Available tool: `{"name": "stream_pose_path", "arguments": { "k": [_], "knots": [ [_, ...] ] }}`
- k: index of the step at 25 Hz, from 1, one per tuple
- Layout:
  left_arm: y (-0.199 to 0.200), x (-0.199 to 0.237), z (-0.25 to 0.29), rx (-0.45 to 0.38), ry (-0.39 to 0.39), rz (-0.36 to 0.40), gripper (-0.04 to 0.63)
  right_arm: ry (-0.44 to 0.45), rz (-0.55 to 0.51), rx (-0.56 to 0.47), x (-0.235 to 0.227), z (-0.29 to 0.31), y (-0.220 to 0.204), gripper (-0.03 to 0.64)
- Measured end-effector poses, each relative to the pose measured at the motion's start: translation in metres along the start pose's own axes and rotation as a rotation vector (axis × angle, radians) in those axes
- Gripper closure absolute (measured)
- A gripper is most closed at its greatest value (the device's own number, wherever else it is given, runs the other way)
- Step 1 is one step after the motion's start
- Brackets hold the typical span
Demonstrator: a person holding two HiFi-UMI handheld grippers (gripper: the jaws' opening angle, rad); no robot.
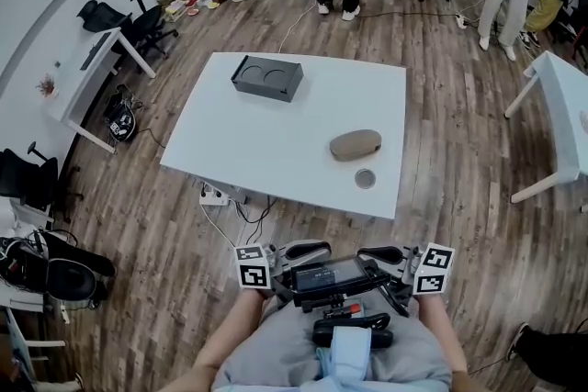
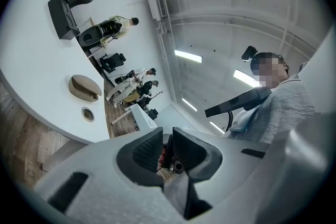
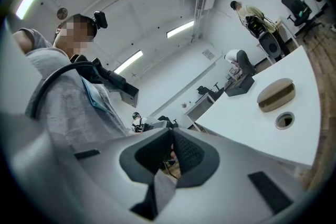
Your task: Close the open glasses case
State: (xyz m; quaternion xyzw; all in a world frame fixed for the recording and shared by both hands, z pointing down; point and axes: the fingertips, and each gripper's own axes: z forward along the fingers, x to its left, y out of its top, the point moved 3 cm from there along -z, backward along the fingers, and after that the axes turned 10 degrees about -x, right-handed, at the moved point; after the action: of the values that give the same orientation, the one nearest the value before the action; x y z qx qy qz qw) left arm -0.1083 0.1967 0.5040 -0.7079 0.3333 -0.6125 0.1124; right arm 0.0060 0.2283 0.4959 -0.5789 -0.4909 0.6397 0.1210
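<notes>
Two grippers are held in against the person's body in the head view, off the near edge of the white table (image 1: 276, 142). The left gripper (image 1: 308, 250) and the right gripper (image 1: 378, 252) are side by side, well apart from everything on the table. The tan glasses case (image 1: 356, 144) lies near the table's right edge, toward the near right corner. A small round disc (image 1: 366, 178) sits just beside it on the near side. A dark grey box (image 1: 267, 78) stands near the far left corner.

In the left gripper view the jaws stand a narrow slit apart with nothing between them. The case shows a dark seam between lid and base, and I cannot tell whether it is fully shut.

In the right gripper view the jaws are pressed together and empty, with the case and disc well apart from them on the table.
</notes>
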Motion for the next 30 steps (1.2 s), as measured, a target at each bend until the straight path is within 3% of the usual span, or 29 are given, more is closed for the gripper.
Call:
{"name": "stream_pose_path", "arguments": {
  "k": [12, 24, 30],
  "knots": [
    [0.032, 0.029, 0.017, -0.013, -0.014, -0.016, 0.54, -0.089, 0.03, -0.049, -0.035, 0.0, 0.014, 0.578],
    [0.115, 0.099, 0.063, 0.004, -0.069, -0.055, 0.539, -0.186, 0.041, -0.062, -0.104, 0.034, 0.073, 0.578],
    [0.133, 0.126, 0.076, 0.029, -0.078, -0.102, 0.54, -0.254, 0.017, -0.108, -0.126, 0.035, 0.097, 0.578]
  ]
}}
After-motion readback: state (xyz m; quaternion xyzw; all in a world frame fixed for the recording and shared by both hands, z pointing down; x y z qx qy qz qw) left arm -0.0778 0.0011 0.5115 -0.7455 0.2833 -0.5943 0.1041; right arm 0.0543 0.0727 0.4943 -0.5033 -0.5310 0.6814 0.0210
